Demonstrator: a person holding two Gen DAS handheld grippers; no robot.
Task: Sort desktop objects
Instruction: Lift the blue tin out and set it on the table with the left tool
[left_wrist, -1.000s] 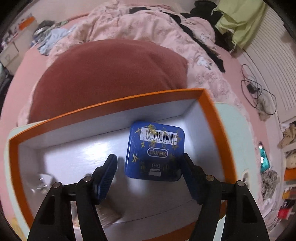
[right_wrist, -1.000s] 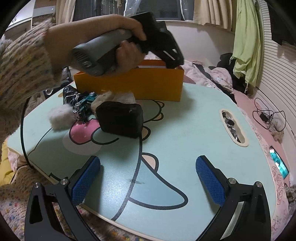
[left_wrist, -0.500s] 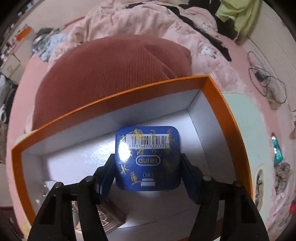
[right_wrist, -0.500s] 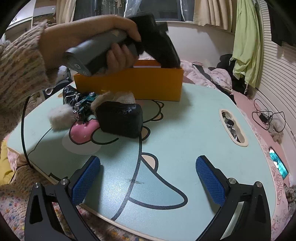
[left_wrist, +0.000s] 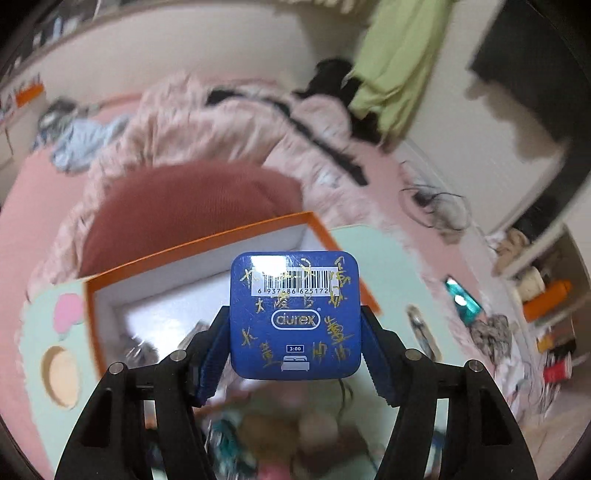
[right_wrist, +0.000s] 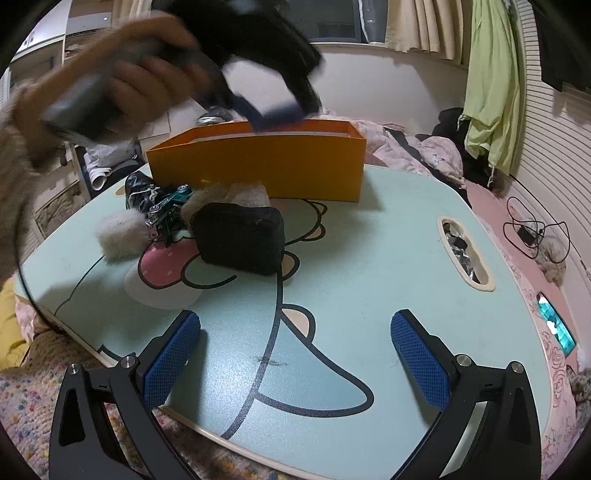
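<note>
A blue square tin (left_wrist: 294, 314) with a barcode and gold writing sits between my left gripper's (left_wrist: 293, 332) pads, which are shut on its sides. It hangs above the near wall of the orange box (left_wrist: 192, 243), whose white inside shows behind it. The right wrist view shows the same hand and left gripper (right_wrist: 273, 99) blurred, above the orange box (right_wrist: 258, 166). Low over the table's front edge, my right gripper (right_wrist: 295, 321) stands open with nothing between its fingers.
A black pouch (right_wrist: 240, 238), a pale fluffy ball (right_wrist: 118, 234) and a teal toy (right_wrist: 168, 206) lie in front of the box on the mint cartoon table (right_wrist: 369, 258). A slot (right_wrist: 463, 254) is cut near its right edge. Bedding lies beyond.
My left gripper closed on the blue tin inside the orange box, then lifted it up and back out of the box. The right gripper has not moved.
</note>
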